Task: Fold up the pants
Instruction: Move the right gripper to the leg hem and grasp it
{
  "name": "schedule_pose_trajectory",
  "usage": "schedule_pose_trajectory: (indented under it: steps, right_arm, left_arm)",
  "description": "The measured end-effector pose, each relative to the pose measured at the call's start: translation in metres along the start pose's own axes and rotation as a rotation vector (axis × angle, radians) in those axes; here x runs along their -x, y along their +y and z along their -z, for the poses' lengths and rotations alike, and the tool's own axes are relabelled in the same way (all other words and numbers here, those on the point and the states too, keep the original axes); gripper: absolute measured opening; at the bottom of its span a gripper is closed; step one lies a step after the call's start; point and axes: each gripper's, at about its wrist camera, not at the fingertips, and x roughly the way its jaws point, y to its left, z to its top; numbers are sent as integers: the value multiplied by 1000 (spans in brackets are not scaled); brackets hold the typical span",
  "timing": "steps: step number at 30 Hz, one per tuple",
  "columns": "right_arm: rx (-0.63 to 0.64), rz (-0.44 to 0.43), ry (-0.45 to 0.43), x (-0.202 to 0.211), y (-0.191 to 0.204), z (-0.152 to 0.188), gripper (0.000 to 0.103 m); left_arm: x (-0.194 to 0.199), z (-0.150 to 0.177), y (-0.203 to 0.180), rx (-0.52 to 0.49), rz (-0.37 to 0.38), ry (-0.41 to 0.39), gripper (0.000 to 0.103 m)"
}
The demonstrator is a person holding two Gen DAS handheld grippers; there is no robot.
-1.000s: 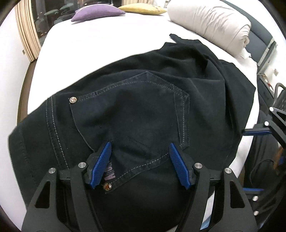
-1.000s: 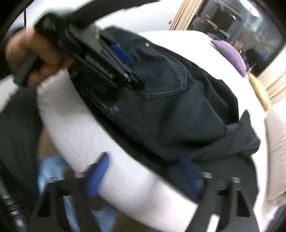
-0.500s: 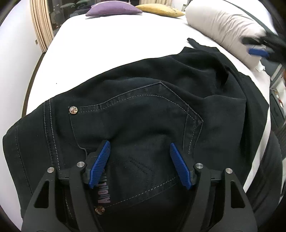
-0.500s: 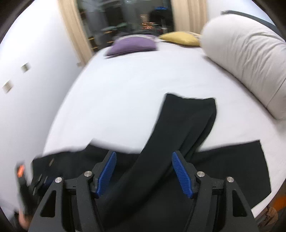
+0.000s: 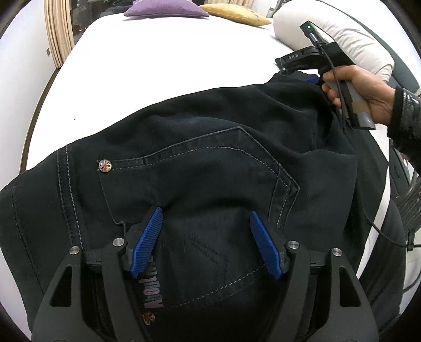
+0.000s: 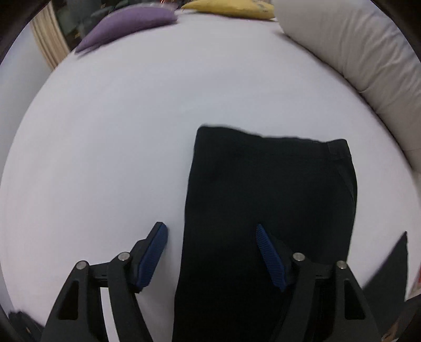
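Black pants [image 5: 210,163] lie on the white bed, seat side up, with a stitched back pocket [image 5: 200,173] showing. My left gripper [image 5: 205,214] hovers open over that pocket, its blue pads [image 5: 147,244] wide apart on the cloth and gripping nothing. At the upper right of the left wrist view a hand [image 5: 360,92] holds the right gripper's handle near the far leg. In the right wrist view, the right gripper [image 6: 210,226] stands open over the left edge of a flat pant leg [image 6: 271,197], whose hem lies ahead. One pad is over the sheet, the other over the cloth.
White bed sheet [image 6: 105,131] spreads wide to the left and ahead. A purple cushion [image 6: 126,23] and a yellow cushion [image 6: 231,6] lie at the far end. A big white bolster [image 6: 355,52] runs along the right. A corner of the other leg [image 6: 389,268] shows lower right.
The right gripper swung from the bed's near edge by the waist to above the leg end, rolling as it went. The left gripper crept slightly forward over the pocket.
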Motion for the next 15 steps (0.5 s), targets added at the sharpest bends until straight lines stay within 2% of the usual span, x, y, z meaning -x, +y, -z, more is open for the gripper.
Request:
schedule_pose_trajectory:
  steps: [2,4,6,8,11,15]
  right_arm:
    - [-16,-17,-13,1,-5,-2,59]
    - [-4,-25,-26,3,-9,-3,23]
    - [-4,-56,-22,7,-17,-3,8]
    - [-28,-92,-45,19,-28,-2,6]
    - [-82,-168,-142,55,-56,2,6]
    - [-221,-284,-290,122,-124,39,6]
  left_arm:
    - [-1,-3,0,-1,-4,0,68]
    - [1,2,-1,-2,-9,-2,68]
    - [2,2,-2,-1,-10,-2,68]
    - [3,4,-2,1,-12,-1,68]
    - [3,3,-4,4,-12,0,68]
    - [3,0,-7,5,-18,6,68]
